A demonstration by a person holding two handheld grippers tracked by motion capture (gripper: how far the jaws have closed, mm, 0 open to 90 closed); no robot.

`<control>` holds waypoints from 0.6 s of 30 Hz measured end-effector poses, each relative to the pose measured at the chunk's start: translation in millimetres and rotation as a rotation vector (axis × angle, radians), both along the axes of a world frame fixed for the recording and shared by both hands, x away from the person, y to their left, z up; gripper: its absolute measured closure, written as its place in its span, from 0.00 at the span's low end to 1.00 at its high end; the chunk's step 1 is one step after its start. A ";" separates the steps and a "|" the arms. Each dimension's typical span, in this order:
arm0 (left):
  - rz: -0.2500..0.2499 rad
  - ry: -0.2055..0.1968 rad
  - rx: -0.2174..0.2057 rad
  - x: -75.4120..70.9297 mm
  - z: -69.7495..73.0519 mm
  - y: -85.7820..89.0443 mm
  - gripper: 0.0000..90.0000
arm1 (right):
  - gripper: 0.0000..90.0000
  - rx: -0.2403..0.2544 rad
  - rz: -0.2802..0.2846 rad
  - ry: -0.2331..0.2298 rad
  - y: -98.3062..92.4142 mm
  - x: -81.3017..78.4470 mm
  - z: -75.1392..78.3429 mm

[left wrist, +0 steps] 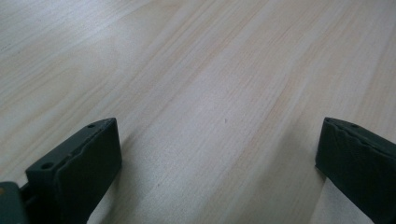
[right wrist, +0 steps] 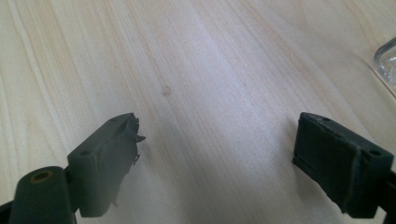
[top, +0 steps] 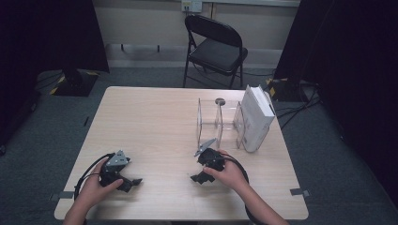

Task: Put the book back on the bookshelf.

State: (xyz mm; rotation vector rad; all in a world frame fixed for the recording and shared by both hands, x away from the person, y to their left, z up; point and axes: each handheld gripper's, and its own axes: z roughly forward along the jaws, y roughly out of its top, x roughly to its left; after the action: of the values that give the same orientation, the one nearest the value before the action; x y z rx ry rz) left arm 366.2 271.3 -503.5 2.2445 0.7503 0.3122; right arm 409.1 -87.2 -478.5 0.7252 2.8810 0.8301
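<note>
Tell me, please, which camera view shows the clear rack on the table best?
The high view shows the clear rack best: its upright dividers stand whole on the table, with a white book at its right end. The right gripper view catches one clear corner at its edge, likely the rack. The left gripper view faces bare wood.

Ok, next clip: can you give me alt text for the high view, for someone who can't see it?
A person's hands rest two black handheld grippers, the left gripper and the right gripper, on the near edge of a pale wooden table, both apart from everything else. At the table's far right stands a clear acrylic divider rack with a white box against its right side; a black folding chair stands beyond.
</note>
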 end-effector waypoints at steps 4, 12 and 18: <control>0.000 0.000 -0.001 0.0 0.0 0.0 0.00 | 0.14 0.013 0.016 -0.059 -1.3 -5.4 -3.9; 0.000 -0.001 0.000 0.0 -0.1 0.0 0.00 | 0.13 0.042 0.016 -0.110 -4.9 -10.3 -8.0; 0.000 0.000 0.000 0.0 0.0 0.0 0.00 | 0.13 0.069 0.008 -0.121 -7.4 -12.4 -10.3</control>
State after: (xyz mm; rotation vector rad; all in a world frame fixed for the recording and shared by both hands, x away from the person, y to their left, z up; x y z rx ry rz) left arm 366.2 271.3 -503.5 2.2441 0.7505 0.3122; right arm 396.7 -94.6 -488.8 0.6462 2.7623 0.9445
